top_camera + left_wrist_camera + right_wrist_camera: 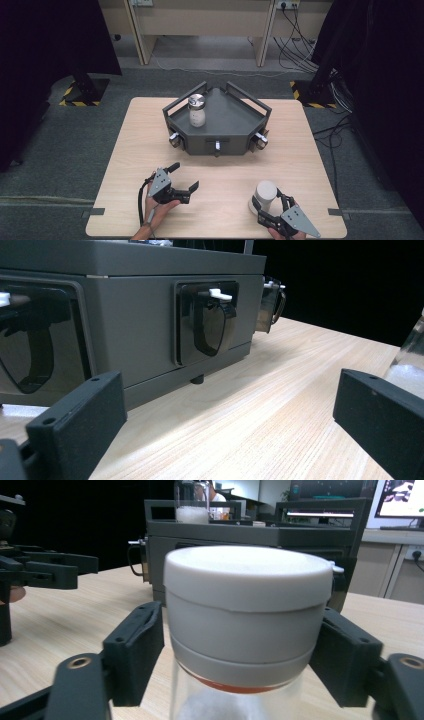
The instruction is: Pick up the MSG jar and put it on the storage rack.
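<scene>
A clear jar with a white cap [265,193] stands on the wooden table [225,170] near its front right. My right gripper [270,203] is shut on the jar, and in the right gripper view its pads [140,647] press both sides of the white cap [247,605]. My left gripper [184,176] rests open at the front left with nothing between its jaws, pointing toward the grey tray [235,125]. The left gripper view has the left gripper [227,420] over bare wood, facing the tray's front wall [135,330].
A second jar with a silver lid [196,111] stands at the left of the tray. The tray's front faces carry clear latches [210,320]. Dark curtains hang at both sides, and cables [300,45] run over the floor behind the table.
</scene>
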{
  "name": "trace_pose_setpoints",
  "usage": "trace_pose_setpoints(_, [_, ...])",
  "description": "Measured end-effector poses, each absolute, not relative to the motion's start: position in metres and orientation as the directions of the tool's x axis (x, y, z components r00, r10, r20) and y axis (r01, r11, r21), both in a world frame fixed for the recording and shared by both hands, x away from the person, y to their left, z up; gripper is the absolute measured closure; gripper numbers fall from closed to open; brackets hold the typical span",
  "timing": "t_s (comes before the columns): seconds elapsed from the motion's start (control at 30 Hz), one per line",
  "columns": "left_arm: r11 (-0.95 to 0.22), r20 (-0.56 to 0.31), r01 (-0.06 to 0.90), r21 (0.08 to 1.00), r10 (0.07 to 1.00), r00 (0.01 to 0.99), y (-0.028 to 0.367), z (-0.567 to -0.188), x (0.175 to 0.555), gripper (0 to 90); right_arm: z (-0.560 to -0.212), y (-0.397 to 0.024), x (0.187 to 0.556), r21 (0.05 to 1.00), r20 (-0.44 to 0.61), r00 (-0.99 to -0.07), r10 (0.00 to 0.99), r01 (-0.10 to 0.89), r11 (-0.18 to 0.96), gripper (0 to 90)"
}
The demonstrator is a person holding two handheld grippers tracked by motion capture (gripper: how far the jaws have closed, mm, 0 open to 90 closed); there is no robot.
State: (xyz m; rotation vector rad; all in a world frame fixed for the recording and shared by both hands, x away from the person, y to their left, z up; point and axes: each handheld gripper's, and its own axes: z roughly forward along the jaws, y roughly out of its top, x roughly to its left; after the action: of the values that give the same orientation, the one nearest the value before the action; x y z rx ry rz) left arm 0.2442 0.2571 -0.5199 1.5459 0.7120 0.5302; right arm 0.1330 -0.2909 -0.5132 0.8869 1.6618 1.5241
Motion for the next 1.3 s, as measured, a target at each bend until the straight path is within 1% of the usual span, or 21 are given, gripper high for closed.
trace_pose_setpoints(0.27, [-0.018,-0.079,0.129,0.991,0.709,0.701,0.257,-0.52,0.245,0.1,-0.512,-0.292,0.135,0.996,-0.051,-0.518,0.854,0.039,0.083,34.1])
trace_pose_setpoints(0.53, [-0.016,-0.081,0.13,0.991,0.709,0.701,0.258,-0.52,0.245,0.1,-0.509,-0.291,0.135,0.995,-0.06,-0.519,0.853,0.041,0.095,34.5])
trace_pose_setpoints(0.7, [-0.014,-0.082,0.13,0.991,0.708,0.701,0.258,-0.52,0.245,0.1,-0.507,-0.292,0.133,0.996,-0.04,-0.509,0.86,0.051,0.077,34.4])
trace_pose_setpoints(0.8, [-0.014,-0.08,0.128,0.992,0.708,0.701,0.258,-0.52,0.245,0.1,-0.504,-0.292,0.131,0.996,-0.047,-0.505,0.862,0.042,0.078,34.4])
trace_pose_setpoints(1.3, [-0.01,-0.083,0.127,0.992,0.709,0.701,0.258,-0.52,0.244,0.1,-0.487,-0.29,0.131,0.997,-0.056,-0.537,0.841,0.018,0.078,34.4])
